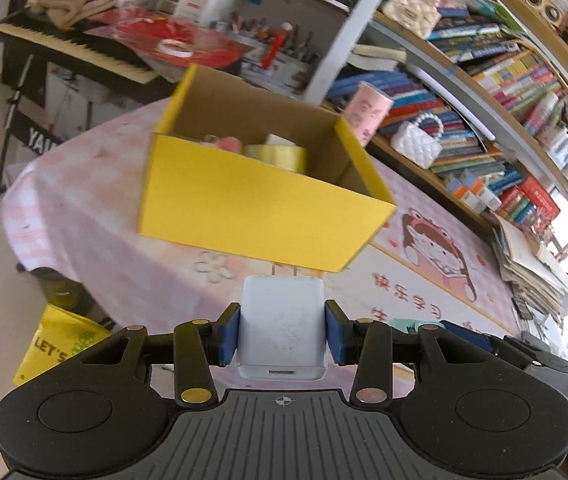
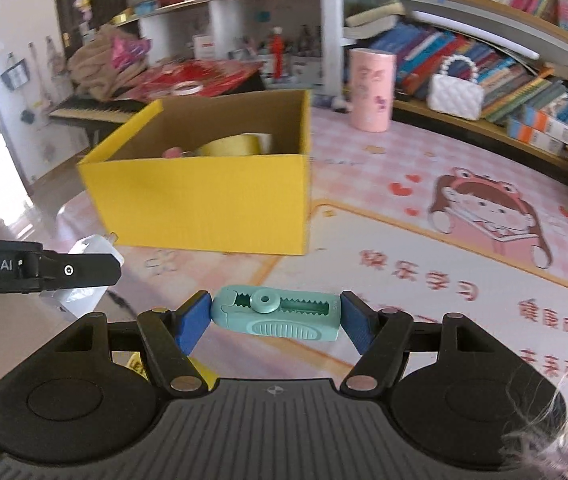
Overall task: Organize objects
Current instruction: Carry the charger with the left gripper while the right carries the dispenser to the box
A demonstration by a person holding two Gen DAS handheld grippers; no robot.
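The white plastic plug-in charger block (image 1: 282,324) sits between the blue pads of our left gripper (image 1: 282,326), clamped across its two flat sides, prongs pointing forward toward the open yellow cardboard box (image 1: 252,204) on the pink printed tablecloth (image 1: 424,280). We judge it light, rigid and smooth, so the pads hold well on those broad faces; the metal prongs are the part to keep clear of the box wall.

In our right gripper (image 2: 276,320) we hold a mint-green plastic tape dispenser with a toothed slot and small wheel (image 2: 276,314), gripped lengthwise by its two ends. It looks light and stiff too, but an end-to-end grip leaves little pad contact, and the rounded end could let it pivot or slip, so we think it better held gently and level.

Both things are in the air just short of the box, which already contains a yellowish tape roll (image 2: 232,146) and a small pink item (image 2: 172,153) we cannot identify. A pink cylindrical canister (image 2: 372,90) stands beyond the box, well apart from it. Dropping each piece from low above the opening seems safe for such hard, sturdy plastic.
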